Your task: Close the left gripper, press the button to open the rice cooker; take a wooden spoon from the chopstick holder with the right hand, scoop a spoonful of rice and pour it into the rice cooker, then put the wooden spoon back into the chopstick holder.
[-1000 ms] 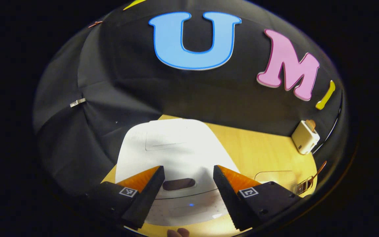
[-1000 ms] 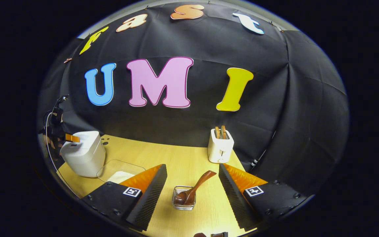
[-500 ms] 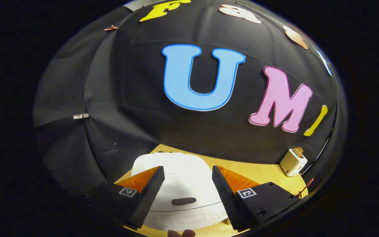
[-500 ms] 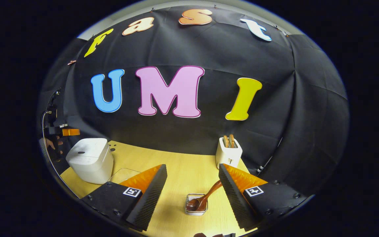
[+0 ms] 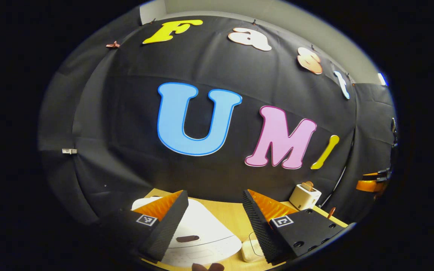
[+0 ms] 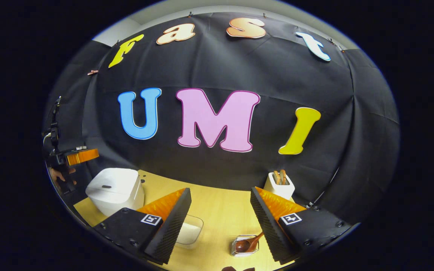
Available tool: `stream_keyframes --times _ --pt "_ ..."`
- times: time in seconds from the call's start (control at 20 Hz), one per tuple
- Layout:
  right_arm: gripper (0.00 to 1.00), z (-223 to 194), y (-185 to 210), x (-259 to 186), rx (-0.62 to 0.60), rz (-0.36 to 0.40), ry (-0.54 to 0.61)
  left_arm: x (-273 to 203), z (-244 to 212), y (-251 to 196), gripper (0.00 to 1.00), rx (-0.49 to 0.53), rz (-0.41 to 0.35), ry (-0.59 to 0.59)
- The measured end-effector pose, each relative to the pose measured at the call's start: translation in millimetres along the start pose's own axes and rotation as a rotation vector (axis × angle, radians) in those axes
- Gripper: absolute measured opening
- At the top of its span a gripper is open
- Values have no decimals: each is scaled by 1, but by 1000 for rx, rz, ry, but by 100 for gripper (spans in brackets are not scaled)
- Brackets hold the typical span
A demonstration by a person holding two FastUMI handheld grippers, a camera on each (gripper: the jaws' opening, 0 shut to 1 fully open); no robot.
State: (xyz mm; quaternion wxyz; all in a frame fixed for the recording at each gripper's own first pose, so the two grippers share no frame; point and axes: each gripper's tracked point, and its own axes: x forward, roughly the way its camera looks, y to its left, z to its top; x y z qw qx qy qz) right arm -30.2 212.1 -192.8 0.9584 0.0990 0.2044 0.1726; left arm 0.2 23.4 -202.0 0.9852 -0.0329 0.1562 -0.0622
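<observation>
The left gripper [image 5: 215,212] hangs above the white rice cooker [image 5: 198,233] with its jaws wide apart; the lid is down and the dark button [image 5: 187,238] is untouched. The right gripper [image 6: 220,210] also has its jaws apart, empty, above the table [image 6: 220,203]. The wooden spoon [image 6: 248,244] leans in the clear chopstick holder [image 6: 243,246], right of the rice container [image 6: 190,232]. The spoon looks stiff, light and smooth; the slanted handle is probably the best place to pinch, because the holder may tip.

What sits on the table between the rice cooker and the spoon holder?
In the right gripper view, a clear container of rice lies between the rice cooker and the spoon holder.
</observation>
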Motion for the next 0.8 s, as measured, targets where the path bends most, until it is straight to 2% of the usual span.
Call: stream_keyframes --times 0.4,0.6,0.65,0.8 --pt "98 21 43 -1 1 -7 -66 -10 12 -19 94 34 -144 -22" --pt "98 28 53 0 6 13 -85 -12 19 -21 94 41 -153 -32" --pt "100 28 54 1 6 19 -84 -12 19 -21 94 47 -148 -38" --pt "98 30 52 9 2 48 -76 -16 24 -15 94 53 -111 -69"
